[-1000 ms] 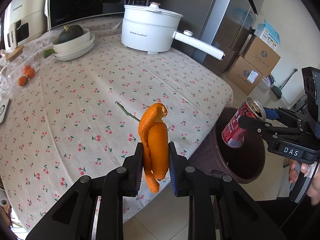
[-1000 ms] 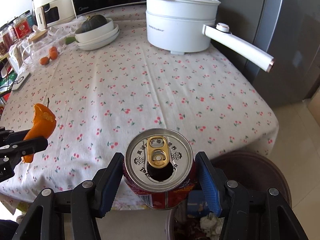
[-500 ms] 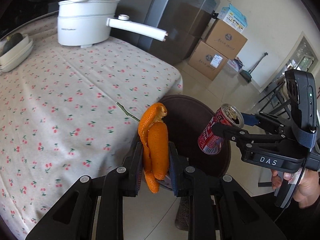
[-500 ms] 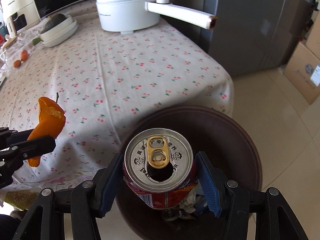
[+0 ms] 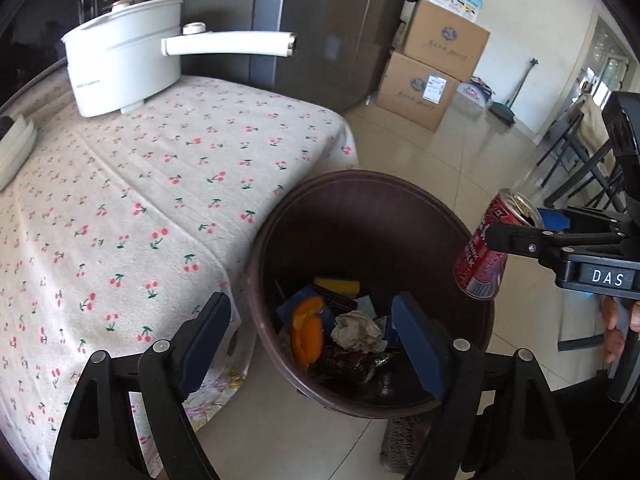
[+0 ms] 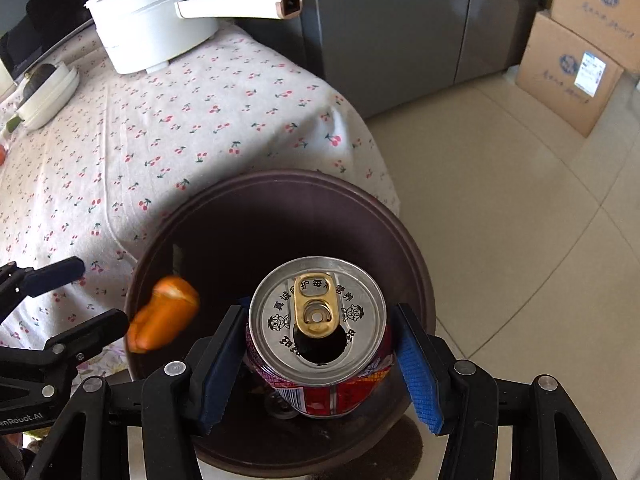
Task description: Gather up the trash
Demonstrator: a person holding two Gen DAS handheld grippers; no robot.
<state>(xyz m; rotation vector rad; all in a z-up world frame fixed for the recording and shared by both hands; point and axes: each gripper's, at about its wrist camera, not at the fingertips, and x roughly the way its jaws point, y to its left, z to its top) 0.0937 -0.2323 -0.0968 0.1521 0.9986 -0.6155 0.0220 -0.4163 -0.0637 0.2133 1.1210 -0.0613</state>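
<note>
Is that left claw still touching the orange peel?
Apart. In the left wrist view the left gripper is open and empty, and the orange peel is down inside the trash bin.

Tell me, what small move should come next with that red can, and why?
Probably ease the right gripper a little further toward the bin's middle before letting go. The red can is clamped in it and, in the left wrist view, hangs right at the rim. The left gripper is open and empty, the orange peel inside the bin.

Left gripper (image 5: 312, 326) jaws spread wide, holding nothing. Right gripper (image 6: 320, 354) jaws parted; contact with what sits between unclear.
</note>
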